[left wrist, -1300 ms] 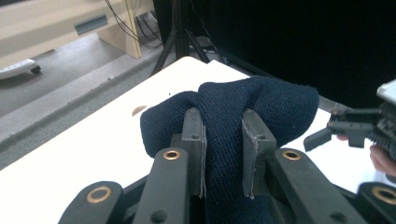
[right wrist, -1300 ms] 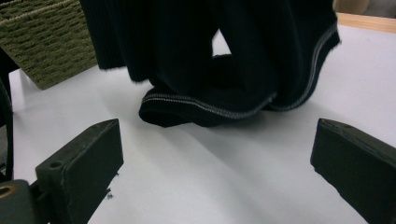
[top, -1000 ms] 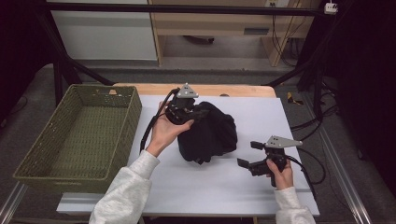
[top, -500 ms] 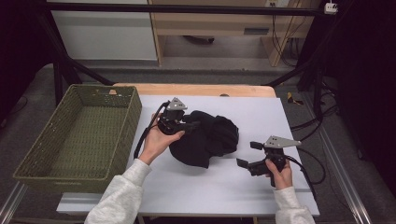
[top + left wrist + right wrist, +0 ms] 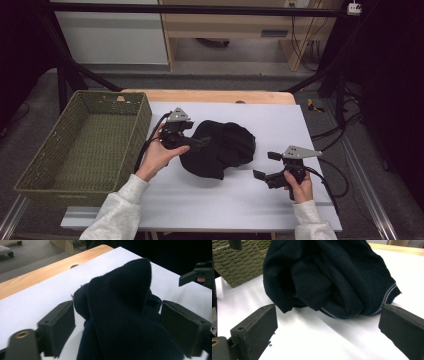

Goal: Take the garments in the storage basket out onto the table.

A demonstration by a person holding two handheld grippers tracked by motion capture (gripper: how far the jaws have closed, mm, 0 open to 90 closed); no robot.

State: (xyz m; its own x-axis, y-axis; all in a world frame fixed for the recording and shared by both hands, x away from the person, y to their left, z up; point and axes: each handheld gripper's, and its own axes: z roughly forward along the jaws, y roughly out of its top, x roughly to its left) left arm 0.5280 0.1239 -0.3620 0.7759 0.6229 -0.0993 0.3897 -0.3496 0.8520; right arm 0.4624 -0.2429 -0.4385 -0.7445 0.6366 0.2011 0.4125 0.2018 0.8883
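Note:
A dark navy knit garment [image 5: 220, 150] lies bunched in the middle of the white tabletop [image 5: 300, 125]. My left gripper [image 5: 202, 143] is at the garment's left edge and points to the right into it. In the left gripper view a peak of the garment [image 5: 125, 297] stands between the jaws. The left gripper [image 5: 117, 305] has just been opening, and its pads stand wide on either side of the cloth without pressing it. My right gripper [image 5: 265, 166] rests to the right of the garment, open, with nothing between its jaws. In the right gripper view the garment [image 5: 329, 272] lies just beyond the right gripper [image 5: 329, 312].
A green woven basket [image 5: 100, 100] stands at the table's left side, close to my left hand; its wall [image 5: 239, 262] appears behind the garment. A wooden strip [image 5: 210, 96] runs along the table's far edge. Cables trail off the right side.
My left hand moved left and down with the garment, which sank from a lifted bunch onto the table. The left jaws opened off the cloth. The right hand stayed still.

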